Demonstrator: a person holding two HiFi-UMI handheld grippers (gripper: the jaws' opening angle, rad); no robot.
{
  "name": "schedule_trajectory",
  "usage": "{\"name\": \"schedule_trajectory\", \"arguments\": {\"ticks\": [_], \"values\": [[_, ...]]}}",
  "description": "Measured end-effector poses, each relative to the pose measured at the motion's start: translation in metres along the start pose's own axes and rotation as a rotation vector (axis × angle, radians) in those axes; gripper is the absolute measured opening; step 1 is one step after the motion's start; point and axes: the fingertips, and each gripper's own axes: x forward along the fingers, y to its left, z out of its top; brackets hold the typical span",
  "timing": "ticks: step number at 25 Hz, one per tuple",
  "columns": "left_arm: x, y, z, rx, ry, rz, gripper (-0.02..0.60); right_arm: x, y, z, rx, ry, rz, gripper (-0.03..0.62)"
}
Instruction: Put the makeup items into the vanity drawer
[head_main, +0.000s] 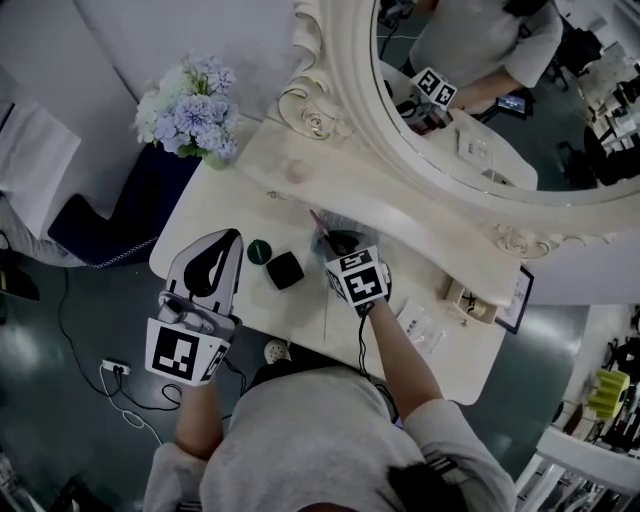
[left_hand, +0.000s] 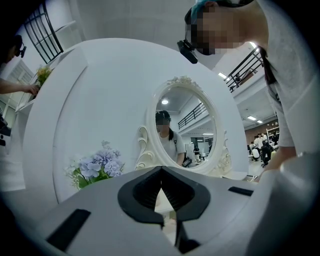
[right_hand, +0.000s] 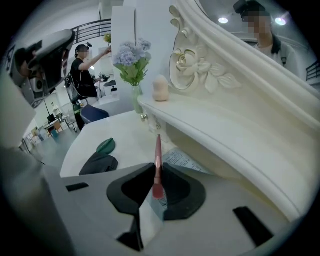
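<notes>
1. At the tabletop's (head_main: 225, 195) far left, a vase (right_hand: 137, 99) holds pale blue flowers (head_main: 190, 105). A wide swing on that side could tip it.
2. The left gripper (left_hand: 161, 172) hangs over the left front edge, its jaws closed together on nothing.
3. A green round item (head_main: 259, 251) and a black case (head_main: 285, 270) lie just beside each other between the two grippers, not yet stowed.
4. A pink sponge (head_main: 297, 171) sits on the raised shelf, and small drawer knobs (right_hand: 145, 118) show beneath it. No vanity drawer shows open, so its contents are out of sight. I judge the free left gripper would have to pull it, and a poor hold on a small knob could slip.
5. The right gripper (right_hand: 156, 172) is clamped on a pink makeup brush (right_hand: 158, 155) in a clear sleeve (right_hand: 150, 212), the handle pointing toward the shelf. The hold seems to be on slick sleeve near the bristles, so the brush could pivot or slide out while carried.
</notes>
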Motion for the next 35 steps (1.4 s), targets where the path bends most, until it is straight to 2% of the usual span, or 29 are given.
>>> {"name": "schedule_trajectory", "arguments": {"ticks": [8, 16, 25, 35], "values": [[0.001, -0.013, 0.007, 0.006, -0.021, -0.044, 0.014, -0.053, 0.011, 0.03, 0.115, -0.227, 0.007, 0.06], [0.001, -0.031, 0.015, 0.009, -0.045, -0.098, 0.014, -0.113, 0.014, 0.053, 0.176, -0.441, -0.01, 0.06], [0.003, -0.065, 0.025, 0.018, -0.078, -0.184, 0.014, -0.172, 0.003, 0.053, 0.229, -0.593, -0.087, 0.06], [-0.001, -0.11, 0.031, 0.024, -0.1, -0.285, 0.014, -0.237, -0.013, 0.025, 0.294, -0.703, -0.212, 0.06]]}}
